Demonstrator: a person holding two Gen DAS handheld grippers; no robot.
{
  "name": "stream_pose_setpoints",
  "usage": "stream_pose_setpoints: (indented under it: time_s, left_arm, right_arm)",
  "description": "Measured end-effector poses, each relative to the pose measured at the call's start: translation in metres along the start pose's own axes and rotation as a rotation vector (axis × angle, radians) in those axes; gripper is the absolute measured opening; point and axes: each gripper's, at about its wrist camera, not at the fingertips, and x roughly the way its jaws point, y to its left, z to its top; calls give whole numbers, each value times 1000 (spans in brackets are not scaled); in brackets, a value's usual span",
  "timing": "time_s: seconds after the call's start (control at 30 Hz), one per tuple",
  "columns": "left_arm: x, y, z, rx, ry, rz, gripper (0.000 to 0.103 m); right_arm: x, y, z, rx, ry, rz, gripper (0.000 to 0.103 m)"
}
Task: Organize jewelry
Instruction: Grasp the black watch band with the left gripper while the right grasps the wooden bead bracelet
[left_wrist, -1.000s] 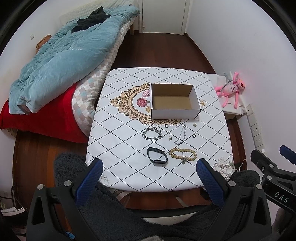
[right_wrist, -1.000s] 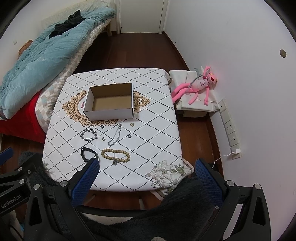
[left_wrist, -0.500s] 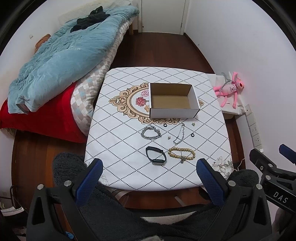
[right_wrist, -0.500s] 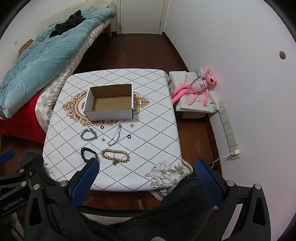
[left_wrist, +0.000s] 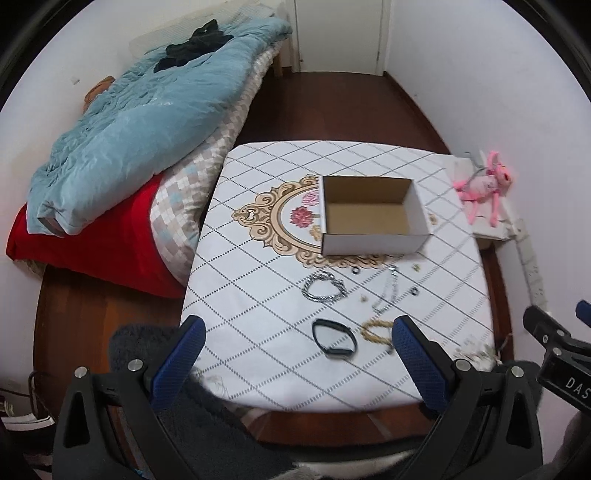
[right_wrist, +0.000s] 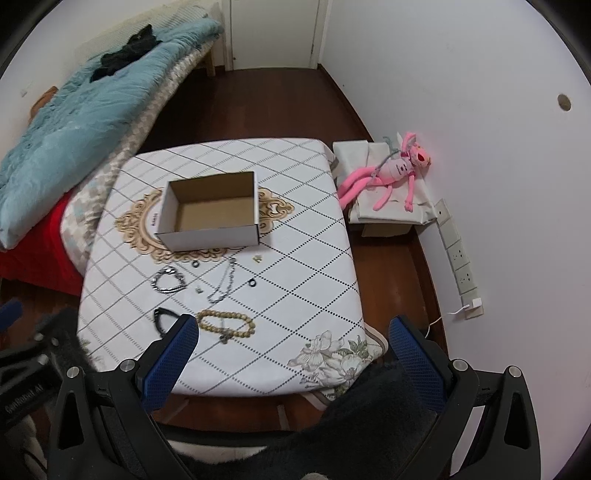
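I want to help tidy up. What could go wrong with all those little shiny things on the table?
The tiny rings and the small charm might be hard for the wide-open right gripper to pinch and could get lost. The silver chain could tangle or slip. The beaded bracelet lies nearest the table edge, so a nudge might knock it off.

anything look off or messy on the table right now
Nothing looks damaged or spilled. The cardboard box stands upright and empty, while the jewelry lies loose in front of it: a silver bracelet, a chain, a bead bracelet, a black band and small bits. Both hand-held grippers are open, holding nothing.
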Motion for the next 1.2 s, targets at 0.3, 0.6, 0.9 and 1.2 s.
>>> stream_pose_setpoints:
  time_s: [0.3,0.6,0.9,1.2]
  left_arm:
    - [103,-8,-10,52,153,52,100]
    - [170,-18,-32,52,296,11,82]
    - [203,-12,-45,14,384,-39,45]
    - [203,-23,-56,75,366,-75,5]
  right_arm:
    - [121,15,-10,14,173,22,88]
    - [208,31,-39,37,320,73,70]
    - [243,40,-50,34,343,86,60]
    - [239,48,-48,-18,300,92,23]
